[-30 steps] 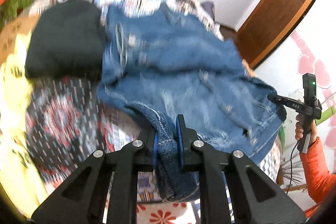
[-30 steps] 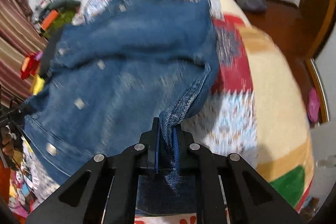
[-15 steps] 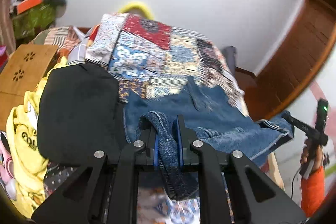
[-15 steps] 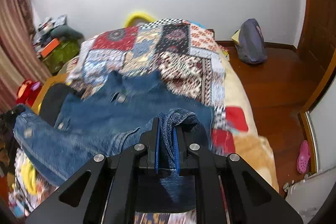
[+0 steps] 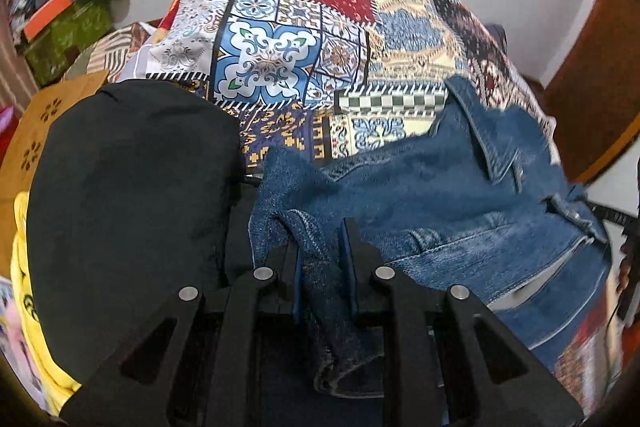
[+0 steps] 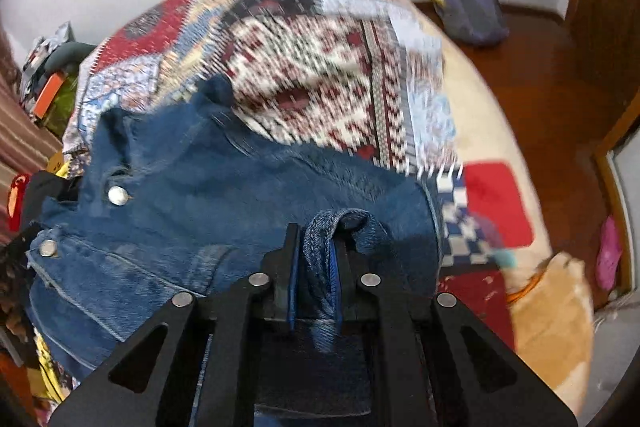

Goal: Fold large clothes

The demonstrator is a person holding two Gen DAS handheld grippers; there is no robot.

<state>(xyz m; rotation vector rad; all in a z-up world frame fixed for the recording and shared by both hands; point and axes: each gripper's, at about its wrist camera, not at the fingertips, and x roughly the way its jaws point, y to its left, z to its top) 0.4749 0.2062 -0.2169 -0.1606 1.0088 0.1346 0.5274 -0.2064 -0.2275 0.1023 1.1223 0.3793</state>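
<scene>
A blue denim jacket (image 5: pixel 460 195) lies bunched on a patchwork bedspread (image 5: pixel 304 39). My left gripper (image 5: pixel 320 247) is shut on a folded edge of the jacket at its left side. My right gripper (image 6: pixel 316 247) is shut on another folded edge of the same jacket (image 6: pixel 224 211) at its right side. In the right wrist view the jacket's front with metal buttons (image 6: pixel 117 195) faces me and spreads to the left. The collar shows in the left wrist view, far right.
A black garment (image 5: pixel 128 199) lies left of the jacket on yellow cloth (image 5: pixel 36 327). A purple bag (image 6: pixel 470 3) sits on the wooden floor right of the bed (image 6: pixel 480 115). Clutter and an orange box (image 5: pixel 48 11) stand at far left.
Both grippers swung the jacket's held edges up and forward over the bed, then lowered again. The jacket went from spread flat to bunched and folded toward the far side.
</scene>
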